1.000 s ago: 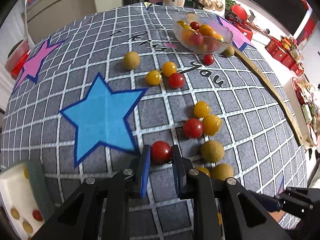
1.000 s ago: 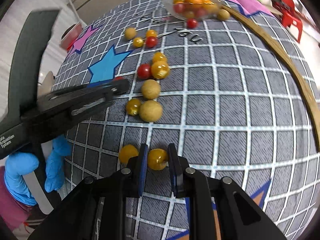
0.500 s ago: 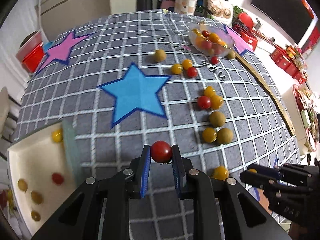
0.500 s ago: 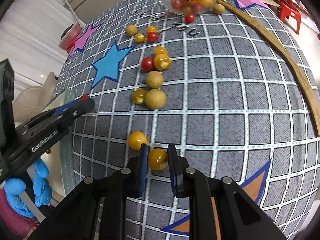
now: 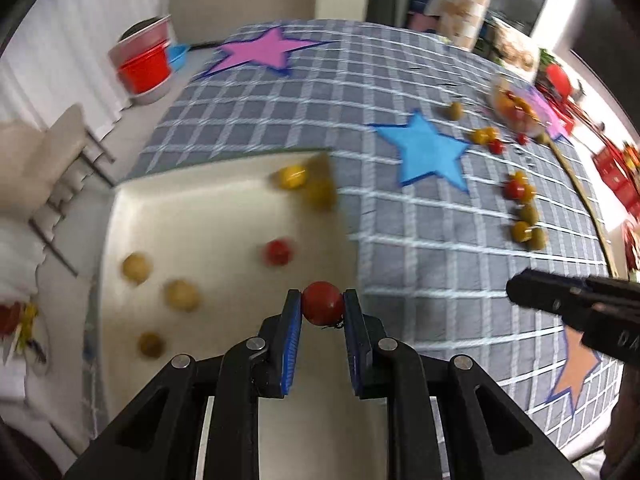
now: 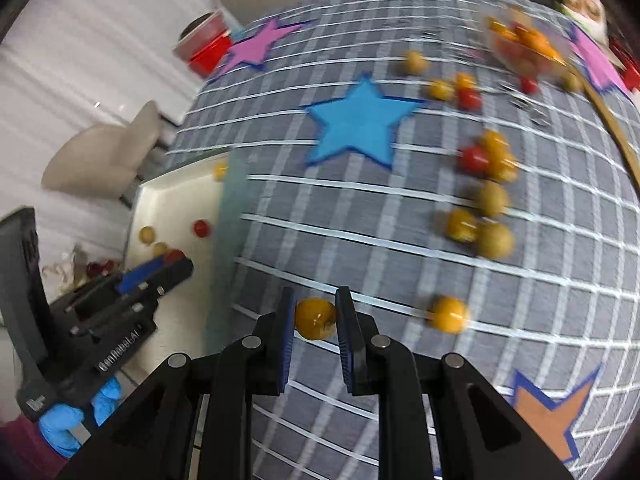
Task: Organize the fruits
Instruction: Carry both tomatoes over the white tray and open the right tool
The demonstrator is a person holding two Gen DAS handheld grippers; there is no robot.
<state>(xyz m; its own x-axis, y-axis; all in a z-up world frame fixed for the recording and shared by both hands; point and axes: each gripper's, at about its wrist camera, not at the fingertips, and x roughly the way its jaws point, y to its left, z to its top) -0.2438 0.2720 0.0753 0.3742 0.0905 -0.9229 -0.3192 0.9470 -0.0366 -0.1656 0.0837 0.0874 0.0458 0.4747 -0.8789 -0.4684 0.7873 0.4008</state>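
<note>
While each hand-held gripper is clamped on a fruit, a slip threatens.
The left hand-held gripper (image 5: 322, 307) pinches a red tomato (image 5: 322, 307) above the white tray (image 5: 224, 208); the right hand-held gripper (image 6: 316, 318) pinches a yellow tomato (image 6: 315, 318) over the tabletop (image 6: 360, 220), where it could roll off.

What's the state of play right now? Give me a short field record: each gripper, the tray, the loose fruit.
left gripper: shut on red tomato, above white tray
right gripper: shut on yellow tomato, above tablecloth
tray contents: one red, several yellow or tan fruits, blurred
loose fruit: scattered on the cloth; nearest is yellow fruit
glass bowl: holds mixed fruit
</note>
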